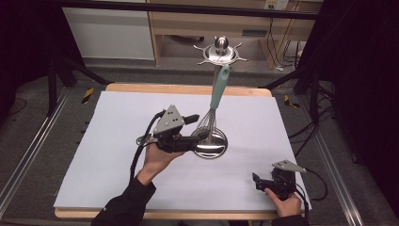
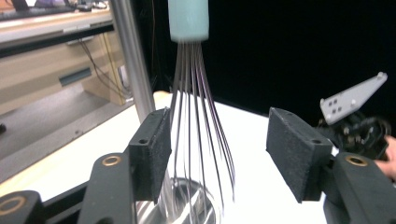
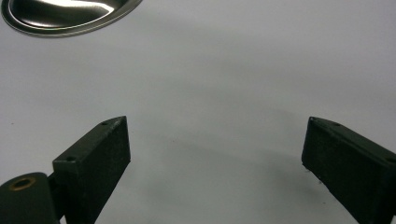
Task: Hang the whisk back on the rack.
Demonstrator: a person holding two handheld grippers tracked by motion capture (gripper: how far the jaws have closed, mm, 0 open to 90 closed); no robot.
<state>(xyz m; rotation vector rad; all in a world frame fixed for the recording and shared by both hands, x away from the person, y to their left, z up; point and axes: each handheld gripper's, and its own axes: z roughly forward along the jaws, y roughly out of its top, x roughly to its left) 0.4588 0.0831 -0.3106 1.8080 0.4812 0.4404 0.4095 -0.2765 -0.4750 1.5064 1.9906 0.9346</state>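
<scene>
Presently the whisk [image 1: 217, 101] hangs from the utensil stand [image 1: 219, 52], its wires between the parted, non-gripping jaws of the left hand-held gripper [image 1: 196, 128]. If pulled back carelessly, the wires could be snagged and the whisk unhooked. The right hand-held gripper [image 1: 259, 181] is held open over the surface [image 1: 117, 155].

One whisk [image 1: 217, 101], one steel stand [image 1: 211, 143], one white table sheet [image 1: 117, 141], two hand-held grippers.
</scene>
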